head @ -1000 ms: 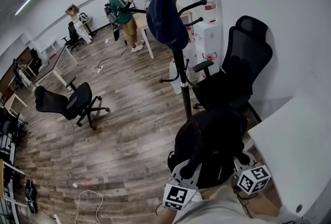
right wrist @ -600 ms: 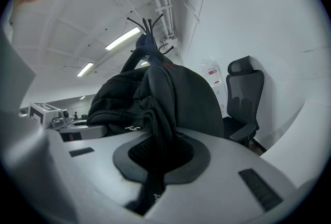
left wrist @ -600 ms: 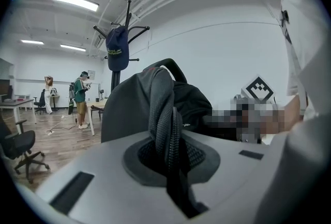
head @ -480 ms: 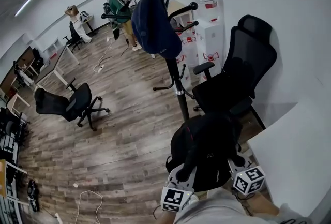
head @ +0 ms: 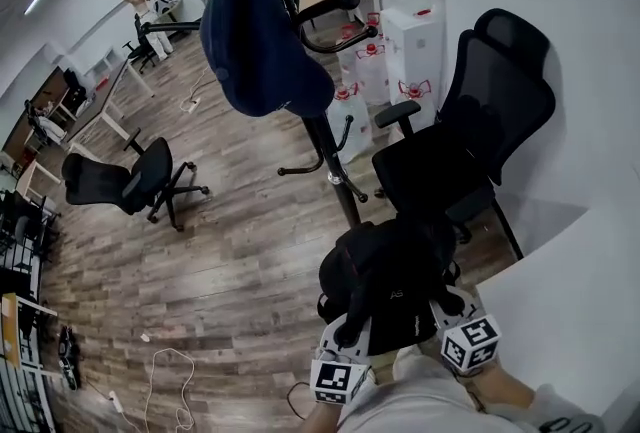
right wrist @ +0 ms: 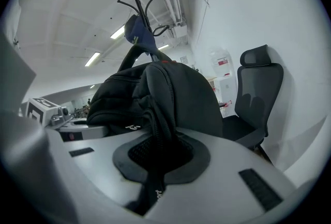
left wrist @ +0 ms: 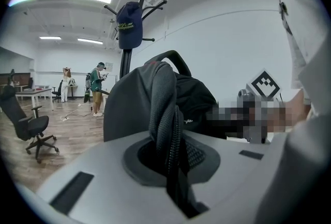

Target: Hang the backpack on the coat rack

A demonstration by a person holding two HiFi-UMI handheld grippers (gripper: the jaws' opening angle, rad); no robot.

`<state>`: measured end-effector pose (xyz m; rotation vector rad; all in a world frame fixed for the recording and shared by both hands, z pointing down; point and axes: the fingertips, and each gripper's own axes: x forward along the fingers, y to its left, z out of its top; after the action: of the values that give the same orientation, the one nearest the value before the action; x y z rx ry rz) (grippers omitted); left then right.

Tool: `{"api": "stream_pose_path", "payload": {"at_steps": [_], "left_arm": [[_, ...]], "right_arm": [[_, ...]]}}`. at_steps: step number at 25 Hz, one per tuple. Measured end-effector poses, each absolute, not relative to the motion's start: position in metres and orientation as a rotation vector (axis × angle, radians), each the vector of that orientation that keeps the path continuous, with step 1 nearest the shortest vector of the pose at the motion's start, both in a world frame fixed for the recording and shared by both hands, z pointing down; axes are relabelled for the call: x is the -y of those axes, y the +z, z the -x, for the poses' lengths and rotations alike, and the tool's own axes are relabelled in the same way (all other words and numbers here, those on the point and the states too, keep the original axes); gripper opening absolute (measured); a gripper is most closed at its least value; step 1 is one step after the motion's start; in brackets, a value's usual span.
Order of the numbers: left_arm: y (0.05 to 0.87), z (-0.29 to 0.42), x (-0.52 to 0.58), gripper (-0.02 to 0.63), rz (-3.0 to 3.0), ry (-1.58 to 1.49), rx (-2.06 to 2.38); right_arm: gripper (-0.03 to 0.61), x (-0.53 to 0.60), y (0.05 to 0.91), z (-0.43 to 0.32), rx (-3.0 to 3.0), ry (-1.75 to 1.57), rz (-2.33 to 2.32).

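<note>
Black straps [left wrist: 164, 109] clenched in left gripper [head: 351, 331] and right gripper [head: 444, 305], brings backpack [head: 395, 271] nearer coat rack [head: 326, 149] ahead of jaws, for hooking.

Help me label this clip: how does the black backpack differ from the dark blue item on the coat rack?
The backpack is black; the dark blue item carries yellow print. The backpack's straps are clamped in the left gripper and right gripper; the dark blue item hangs on the coat rack. Both are soft fabric.
</note>
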<state>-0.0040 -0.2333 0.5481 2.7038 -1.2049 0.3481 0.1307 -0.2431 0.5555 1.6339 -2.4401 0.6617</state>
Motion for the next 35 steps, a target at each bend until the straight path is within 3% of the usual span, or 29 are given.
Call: {"api": "stream_pose_path", "payload": {"at_steps": [35], "left_arm": [[0.673,0.0,0.378,0.032,-2.343,0.472,1.601]], "right_arm": [[0.031,0.412,0.674,-0.132,2.377,0.657,-1.332]]}}
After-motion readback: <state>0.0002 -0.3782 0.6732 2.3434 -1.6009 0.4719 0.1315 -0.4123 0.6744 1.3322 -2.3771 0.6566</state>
